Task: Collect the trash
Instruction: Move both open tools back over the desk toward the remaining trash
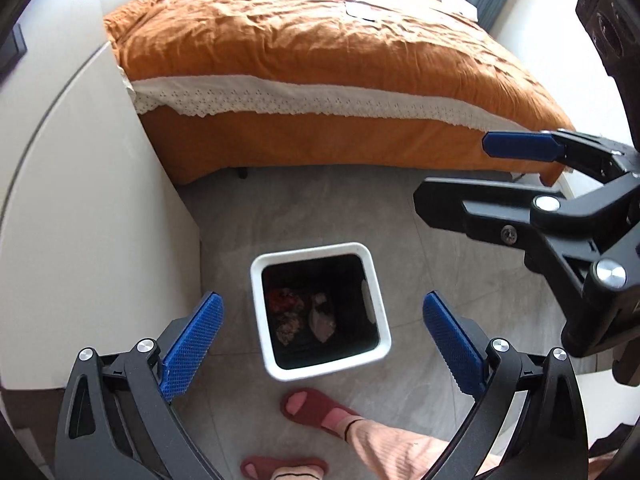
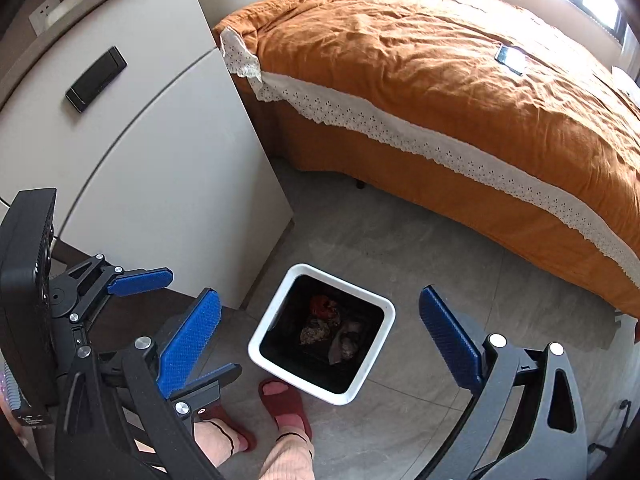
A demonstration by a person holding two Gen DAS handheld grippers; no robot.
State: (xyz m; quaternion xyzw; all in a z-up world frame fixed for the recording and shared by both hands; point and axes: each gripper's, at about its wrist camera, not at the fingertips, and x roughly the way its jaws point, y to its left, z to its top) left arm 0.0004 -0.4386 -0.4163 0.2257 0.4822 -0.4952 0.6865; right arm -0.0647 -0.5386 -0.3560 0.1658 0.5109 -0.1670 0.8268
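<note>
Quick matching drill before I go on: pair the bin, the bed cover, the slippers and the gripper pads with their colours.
Things:
1. bin
2. bed cover
3. slippers
4. pads of the left gripper

Colours:
A. blue
B. orange
C. white rim, dark inside
D. dark red

Pairs: 1-C, 2-B, 3-D, 4-A. The bin stands on the grey floor with crumpled trash at its bottom, and both the left gripper and the right gripper are open above it, holding nothing.
</note>
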